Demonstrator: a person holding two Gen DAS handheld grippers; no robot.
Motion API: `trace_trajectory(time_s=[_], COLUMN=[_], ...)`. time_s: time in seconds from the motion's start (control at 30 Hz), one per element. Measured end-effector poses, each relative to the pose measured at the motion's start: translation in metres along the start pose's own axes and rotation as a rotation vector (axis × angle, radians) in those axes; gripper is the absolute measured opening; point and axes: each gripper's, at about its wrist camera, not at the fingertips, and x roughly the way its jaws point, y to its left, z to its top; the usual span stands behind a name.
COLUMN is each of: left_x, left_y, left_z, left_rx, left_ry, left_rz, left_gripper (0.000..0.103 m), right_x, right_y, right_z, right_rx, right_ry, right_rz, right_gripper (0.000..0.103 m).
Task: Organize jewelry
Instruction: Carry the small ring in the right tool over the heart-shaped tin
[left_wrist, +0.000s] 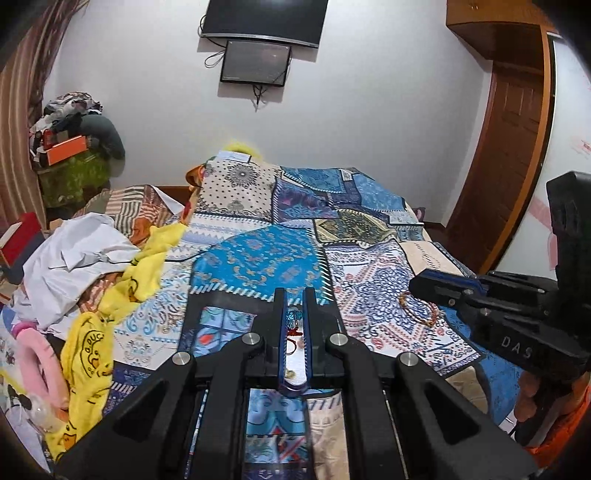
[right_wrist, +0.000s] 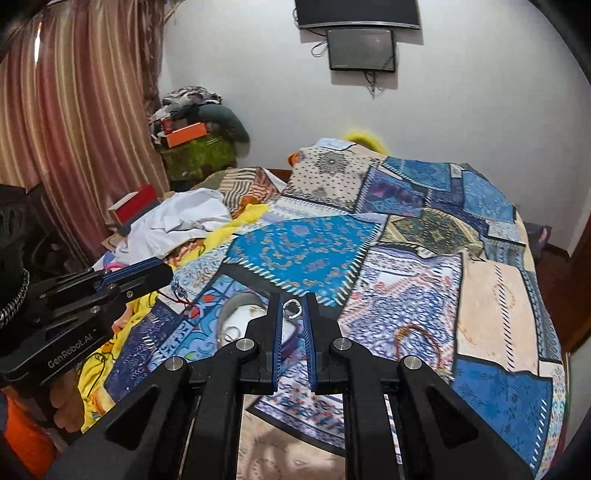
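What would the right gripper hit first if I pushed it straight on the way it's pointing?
Probably the patchwork bedspread. The right gripper, pinching a small silver ring, points down across the bed, and nothing stands between its tips and the blue patch ahead. Depth is hard to judge; the white dish sits left of that line.

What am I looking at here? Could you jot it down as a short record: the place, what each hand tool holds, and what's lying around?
place: bed with a patchwork bedspread
left gripper: jaws shut on a red-thread charm
right gripper: jaws shut on a silver ring
white bowl: on the bedspread below both grippers; seems to hold a ring or two
beaded bracelet: loose on the bedspread, right of the bowl
clothes pile: at the bed's left edge
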Motion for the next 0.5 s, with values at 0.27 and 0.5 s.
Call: trace_trajectory(time_s=[0.27, 0.5], left_x=[0.009, 0.036], left_y=[0.011, 0.012], left_z=[0.005, 0.003], left_rx=[0.0, -0.008], left_ry=[0.003, 0.051], left_rz=[0.002, -0.034], left_gripper=[0.006, 0.006], right_x=[0.026, 0.048], right_y=[0.013, 0.017], right_z=[-0.004, -0.01], right_rx=[-0.008, -0.016], right_ry=[0.047, 0.096], right_rz=[0.039, 0.065], right_gripper=[0.01, 0.01])
